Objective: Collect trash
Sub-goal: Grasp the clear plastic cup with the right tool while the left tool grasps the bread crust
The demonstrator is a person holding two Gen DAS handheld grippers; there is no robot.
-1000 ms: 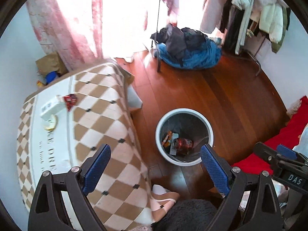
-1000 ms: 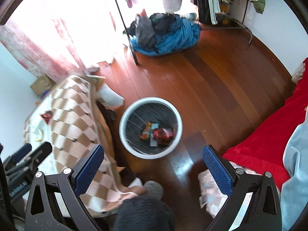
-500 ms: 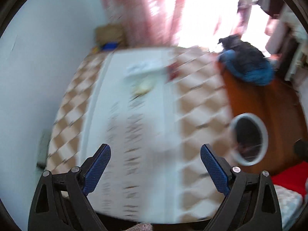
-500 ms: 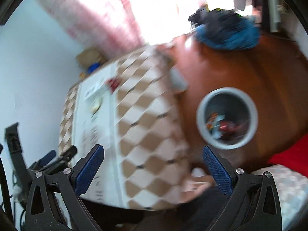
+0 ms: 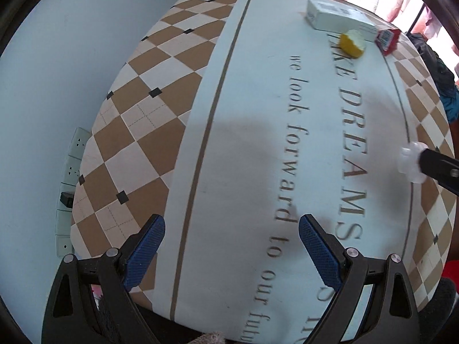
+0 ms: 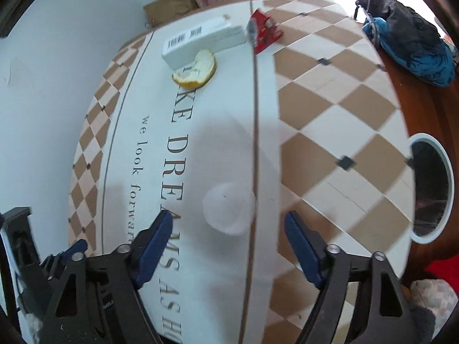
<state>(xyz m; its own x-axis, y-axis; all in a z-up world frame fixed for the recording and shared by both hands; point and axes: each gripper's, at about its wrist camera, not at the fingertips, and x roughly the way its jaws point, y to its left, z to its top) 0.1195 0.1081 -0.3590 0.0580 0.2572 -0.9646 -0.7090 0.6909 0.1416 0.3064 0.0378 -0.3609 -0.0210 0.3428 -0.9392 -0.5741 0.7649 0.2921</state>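
A small translucent plastic cup (image 6: 228, 207) sits on the white band of the checkered tablecloth (image 6: 330, 109). My right gripper (image 6: 229, 220) is open, its blue fingertips on either side of the cup's near edge. The left wrist view shows the same cup (image 5: 411, 162) at the tip of a right finger (image 5: 439, 167). My left gripper (image 5: 231, 226) hangs open and empty over the cloth's lettering. At the far end lie a white box (image 6: 200, 41), a yellow peel (image 6: 196, 70) and a red wrapper (image 6: 265, 33).
A white round bin (image 6: 447, 189) stands on the wooden floor right of the table. A heap of blue and dark clothes (image 6: 410, 34) lies beyond it. The wall with sockets (image 5: 68, 172) runs close along the table's left side.
Both grippers swung from above the bin to low over the table. The right fingers now stand a little closer together, with the cup between their tips.
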